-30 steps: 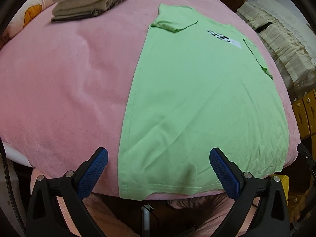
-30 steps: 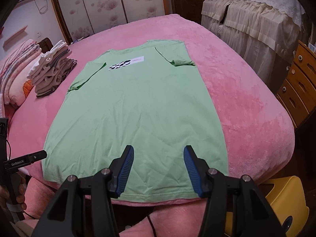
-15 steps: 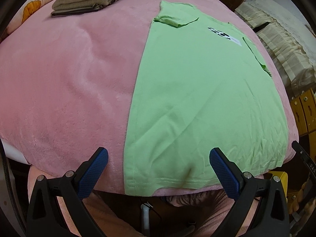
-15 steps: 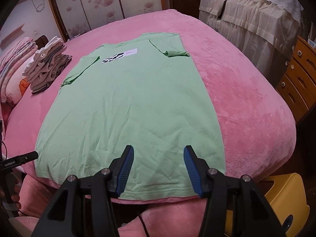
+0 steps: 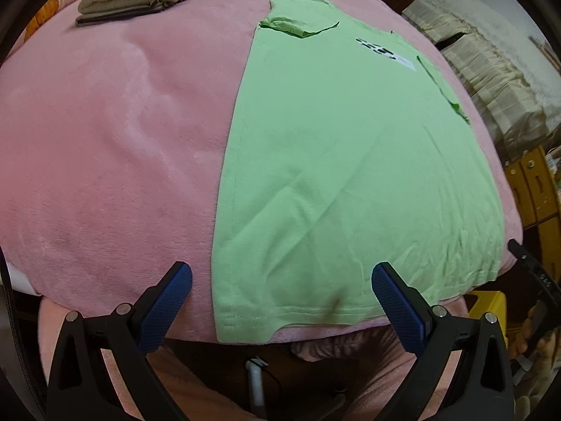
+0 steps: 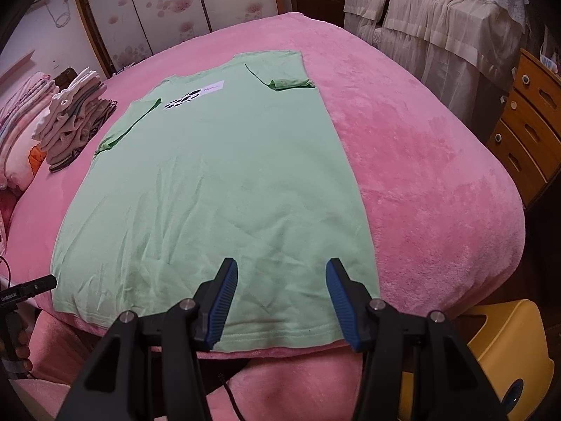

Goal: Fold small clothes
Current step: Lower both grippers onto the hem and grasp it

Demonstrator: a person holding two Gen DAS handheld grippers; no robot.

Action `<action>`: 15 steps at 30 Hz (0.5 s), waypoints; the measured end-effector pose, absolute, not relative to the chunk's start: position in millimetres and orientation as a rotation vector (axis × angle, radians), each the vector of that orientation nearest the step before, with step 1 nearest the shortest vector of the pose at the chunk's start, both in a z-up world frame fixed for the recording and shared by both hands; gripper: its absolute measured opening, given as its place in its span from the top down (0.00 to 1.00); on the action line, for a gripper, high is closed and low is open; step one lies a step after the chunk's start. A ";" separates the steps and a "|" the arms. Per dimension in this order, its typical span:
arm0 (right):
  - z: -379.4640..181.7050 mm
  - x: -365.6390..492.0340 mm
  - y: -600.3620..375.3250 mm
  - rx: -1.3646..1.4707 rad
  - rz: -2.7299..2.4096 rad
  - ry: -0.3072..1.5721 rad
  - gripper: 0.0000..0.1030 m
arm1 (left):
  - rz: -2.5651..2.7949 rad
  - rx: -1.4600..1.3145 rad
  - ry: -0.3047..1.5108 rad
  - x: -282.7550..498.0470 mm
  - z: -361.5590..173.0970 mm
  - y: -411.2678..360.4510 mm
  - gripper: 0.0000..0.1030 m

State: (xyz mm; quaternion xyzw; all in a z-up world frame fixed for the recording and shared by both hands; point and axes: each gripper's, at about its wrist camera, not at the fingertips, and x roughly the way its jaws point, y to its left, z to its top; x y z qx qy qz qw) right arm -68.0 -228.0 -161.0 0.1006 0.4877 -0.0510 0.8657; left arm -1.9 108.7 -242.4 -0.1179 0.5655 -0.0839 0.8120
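T-shirt: light green T-shirt lies flat on the pink plush bedspread, hem toward the bed's near edge, collar at the far end.
Sleeves: both short sleeves already turned in over the T-shirt's body; right sleeve, left sleeve.
Body folds: none seen; torso at full length, with light creases near the hem.
Progress (judgement): early. Sleeves done; the lengthwise or crosswise folds of the body and the move to the stack are left.
Print: black blotchy pattern with a white label strip just below the T-shirt's collar; the small lettering is too blurred to read.
Left gripper: jaws spread wide, empty, just off the T-shirt's hem at its left corner.
Right gripper: jaws parted to a medium gap, empty, over the hem toward the T-shirt's right corner.
Writing on rig: white text on the other handle at the right view's left edge, not read with certainty.
Folded stack: beige and white garments, piled left of the T-shirt's shoulder.
Yellow stool: below the bed edge, right of the T-shirt's hem.
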 end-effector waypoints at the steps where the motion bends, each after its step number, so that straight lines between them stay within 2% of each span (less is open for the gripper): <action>1: -161.0 -69.3 -229.5 0.213 -0.102 1.016 0.49 | -0.189 -0.258 1.206 -2.5 -243.3 110.1 0.01; 15: -177.6 -83.8 -257.3 0.196 -0.072 1.030 0.49 | -0.290 -0.322 1.202 -8.1 -263.1 127.3 0.12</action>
